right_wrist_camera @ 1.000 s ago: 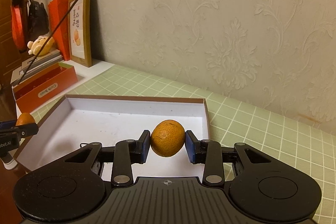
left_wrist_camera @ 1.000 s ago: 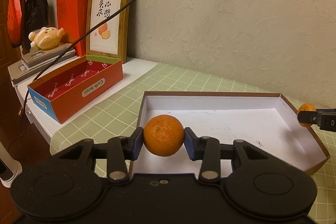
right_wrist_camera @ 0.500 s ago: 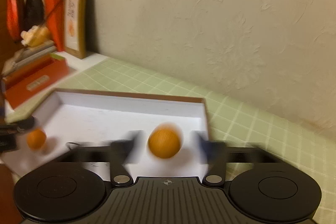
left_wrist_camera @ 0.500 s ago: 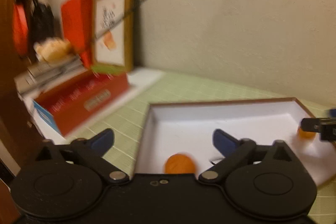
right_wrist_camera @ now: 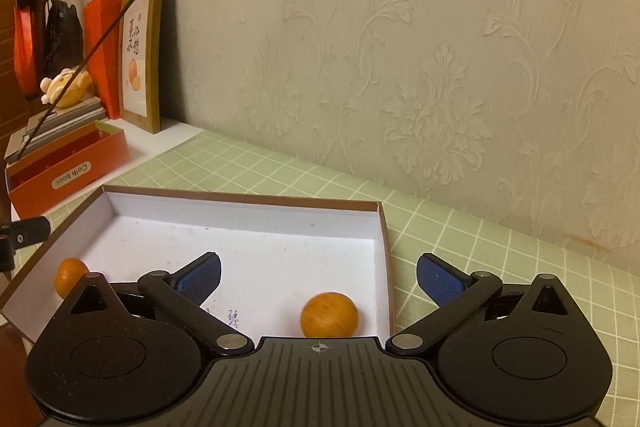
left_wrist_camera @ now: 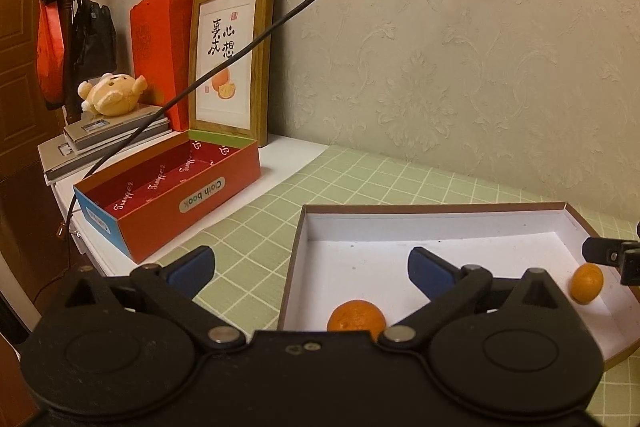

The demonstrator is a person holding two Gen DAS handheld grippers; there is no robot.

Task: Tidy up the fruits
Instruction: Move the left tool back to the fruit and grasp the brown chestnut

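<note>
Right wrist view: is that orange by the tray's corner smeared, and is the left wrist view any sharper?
Right wrist view: the orange near the white tray corner looks slightly soft, streaked; the wallpaper is crisp. Left wrist view: both oranges are sharp. Both views have warm dim light, fisheye bending and dark corners.

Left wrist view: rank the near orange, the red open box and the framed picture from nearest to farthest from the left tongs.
From the left tongs:
1. Near orange, just below, in the white tray.
2. Red open box, left on the table.
3. Framed picture, behind that box, at the wall.
</note>
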